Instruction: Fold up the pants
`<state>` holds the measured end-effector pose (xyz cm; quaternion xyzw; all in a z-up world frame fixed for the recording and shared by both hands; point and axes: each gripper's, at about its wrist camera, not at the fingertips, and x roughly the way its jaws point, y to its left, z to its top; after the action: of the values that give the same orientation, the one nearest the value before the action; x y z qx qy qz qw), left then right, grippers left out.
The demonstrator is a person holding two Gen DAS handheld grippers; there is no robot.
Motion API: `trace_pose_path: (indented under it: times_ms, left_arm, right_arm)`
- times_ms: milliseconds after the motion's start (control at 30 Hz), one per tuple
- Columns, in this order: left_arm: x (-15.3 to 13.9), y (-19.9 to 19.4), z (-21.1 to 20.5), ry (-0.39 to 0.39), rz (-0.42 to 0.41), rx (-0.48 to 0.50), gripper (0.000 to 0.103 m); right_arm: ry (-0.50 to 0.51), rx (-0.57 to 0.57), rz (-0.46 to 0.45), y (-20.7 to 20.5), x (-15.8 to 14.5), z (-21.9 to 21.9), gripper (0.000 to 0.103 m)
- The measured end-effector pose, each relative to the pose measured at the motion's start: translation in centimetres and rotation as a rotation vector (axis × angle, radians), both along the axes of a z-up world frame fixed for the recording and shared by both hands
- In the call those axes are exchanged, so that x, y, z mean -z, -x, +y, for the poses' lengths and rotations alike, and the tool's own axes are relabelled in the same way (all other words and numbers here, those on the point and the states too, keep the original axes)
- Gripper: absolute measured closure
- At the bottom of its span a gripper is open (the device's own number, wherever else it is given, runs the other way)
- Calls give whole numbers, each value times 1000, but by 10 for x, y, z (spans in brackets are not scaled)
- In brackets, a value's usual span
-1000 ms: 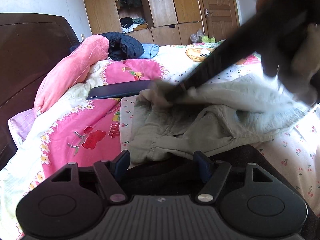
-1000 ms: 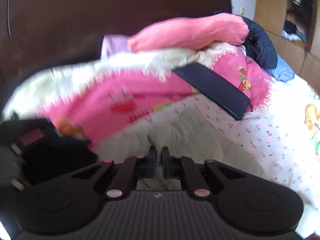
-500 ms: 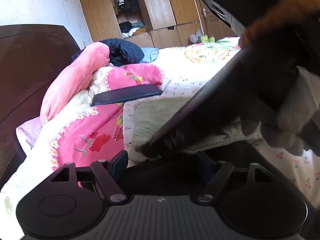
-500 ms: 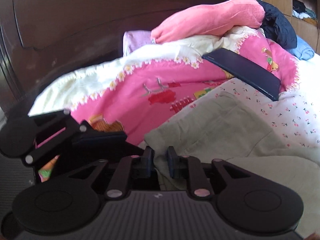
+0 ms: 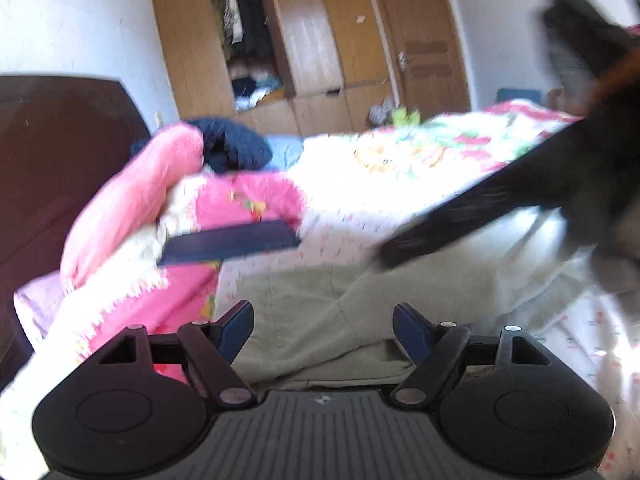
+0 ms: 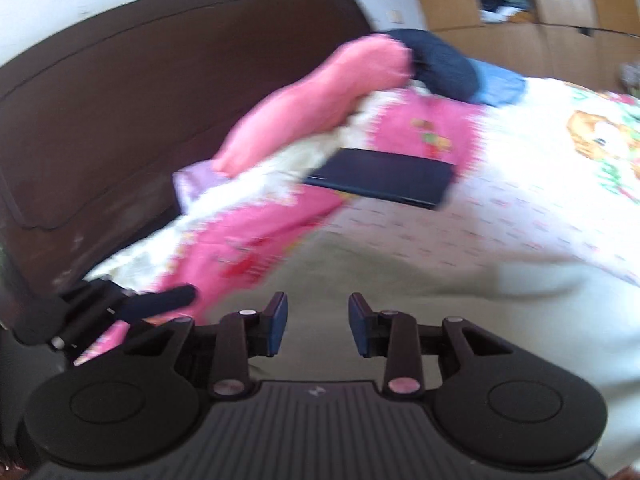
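Observation:
The khaki pants (image 5: 320,300) lie folded on the bed, spreading right into bright light; they also show in the right wrist view (image 6: 400,276). My left gripper (image 5: 323,322) is open and empty just above their near edge. My right gripper (image 6: 318,318) is open and empty over the pants. In the left wrist view the right gripper's dark body (image 5: 460,224) reaches in from the upper right above the pants, blurred. In the right wrist view the left gripper (image 6: 120,308) shows at the lower left.
A pink and white quilt (image 5: 168,280) is bunched to the left, with a dark flat case (image 5: 228,244) lying on it. A pink pillow (image 6: 320,92) and dark clothes (image 6: 444,64) lie by the brown headboard (image 6: 120,120). Wooden wardrobes (image 5: 312,40) stand behind the bed.
My right gripper has opened and let go of the pants, then lifted back. My left gripper stayed open and pulled back a little. The pants now lie flatter.

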<state>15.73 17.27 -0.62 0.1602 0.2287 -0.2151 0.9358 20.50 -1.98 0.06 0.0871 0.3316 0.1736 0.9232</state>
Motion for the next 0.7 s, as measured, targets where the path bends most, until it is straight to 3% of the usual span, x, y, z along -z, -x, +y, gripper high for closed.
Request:
trace_pose_path:
  times_ms: [100,200,367,433,533,667,700]
  left_arm:
    - [29,-21,-12,-111,134,-45,13]
    - [26,-18,-17,-138,122,-43,12]
    - [6,-1,-35,-192,58,-54,12]
    - [-4,12,-56,-198,15,0,12]
    - [-13,15,-108,-152,24,147,12]
    - [-6,16,-194,-129,18,329,12]
    - [-2,15,-214,-127,16,363,12]
  right_arm:
    - [76,140,109,12,20,-47,67]
    - [95,228,187,36,35,-94,67]
    - [14,434,134,84,20,-186,68]
    - [20,516,115,90,14,-225,67]
    - [25,630,119,82,11,-286,66]
    - [-9,734,150,56,7,-346,65]
    - [-13,755,164,47,6,-360,61]
